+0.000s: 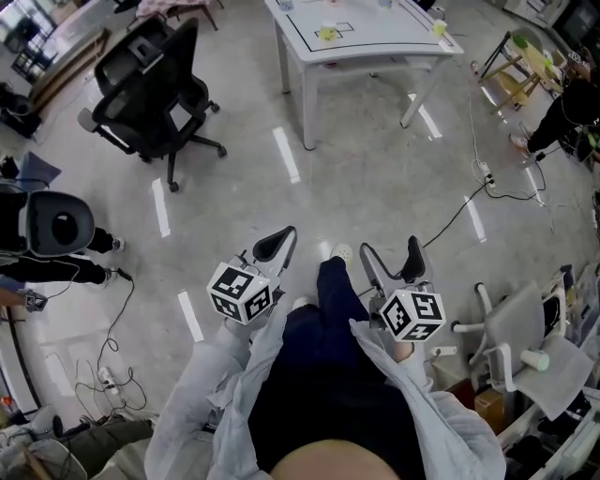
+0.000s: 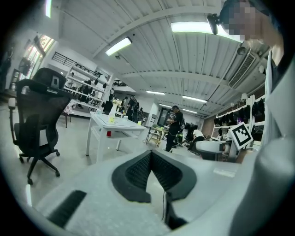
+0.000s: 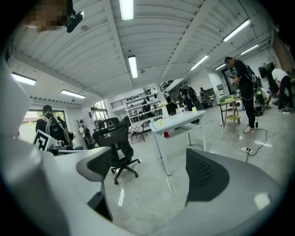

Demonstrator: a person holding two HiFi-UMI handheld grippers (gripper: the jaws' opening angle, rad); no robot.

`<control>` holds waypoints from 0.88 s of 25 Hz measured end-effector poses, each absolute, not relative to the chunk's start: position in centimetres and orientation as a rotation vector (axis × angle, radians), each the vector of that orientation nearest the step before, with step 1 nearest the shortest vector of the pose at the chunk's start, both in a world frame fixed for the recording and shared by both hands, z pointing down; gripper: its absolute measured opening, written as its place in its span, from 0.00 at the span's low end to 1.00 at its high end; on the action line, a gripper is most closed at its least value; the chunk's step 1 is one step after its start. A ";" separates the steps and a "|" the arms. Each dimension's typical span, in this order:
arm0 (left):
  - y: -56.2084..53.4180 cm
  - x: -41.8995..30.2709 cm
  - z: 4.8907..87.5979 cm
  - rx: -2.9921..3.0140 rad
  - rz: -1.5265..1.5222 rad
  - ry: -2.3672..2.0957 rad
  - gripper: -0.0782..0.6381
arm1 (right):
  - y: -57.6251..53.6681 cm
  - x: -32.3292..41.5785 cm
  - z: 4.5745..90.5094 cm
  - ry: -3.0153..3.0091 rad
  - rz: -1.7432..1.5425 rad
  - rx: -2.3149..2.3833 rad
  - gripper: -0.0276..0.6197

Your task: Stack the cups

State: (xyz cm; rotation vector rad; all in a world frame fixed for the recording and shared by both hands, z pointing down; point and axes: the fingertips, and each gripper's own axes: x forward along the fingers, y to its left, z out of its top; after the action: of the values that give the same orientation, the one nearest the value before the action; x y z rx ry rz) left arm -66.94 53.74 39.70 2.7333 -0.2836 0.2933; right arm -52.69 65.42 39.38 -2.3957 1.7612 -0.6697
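Cups (image 1: 325, 34): two yellow-green ones, far off on the one white table (image 1: 375, 42), the second cup (image 1: 439, 26) at its right edge. Both are too small to read clearly, and the table's far side is cut off. Two grippers are held low over the floor. The left gripper (image 1: 281, 236) is clenched and empty. The right gripper (image 1: 389, 246) is spread wide, only floor between its jaws. One black office chair (image 1: 155, 89) stands to the left.

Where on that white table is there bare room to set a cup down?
The white table is bare along its near edge and in the stretch between the yellow-green thing and the yellowish cup at its right corner. Its far edge, partly cut off, looks more crowded.
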 end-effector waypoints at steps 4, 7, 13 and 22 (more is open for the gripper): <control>51.5 -65.4 40.3 2.728 0.285 -0.315 0.10 | 62.8 -50.8 40.2 1.792 -0.691 -2.388 0.83; 48.8 -63.3 40.3 2.719 0.277 -0.343 0.10 | 60.0 -48.2 40.4 1.820 -0.693 -2.381 0.83; 41.9 -56.7 39.9 2.723 0.274 -0.380 0.10 | 52.6 -41.2 40.1 1.882 -0.684 -2.345 0.83; 35.6 -45.0 39.4 2.719 0.237 -0.364 0.10 | 45.0 -30.5 40.1 1.977 -0.677 -2.336 0.83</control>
State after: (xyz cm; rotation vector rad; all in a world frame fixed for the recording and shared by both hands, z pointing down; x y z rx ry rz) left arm -44.99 35.61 39.37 2.7191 -0.3640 0.2369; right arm -30.53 44.99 40.06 -2.3363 1.9770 -0.6773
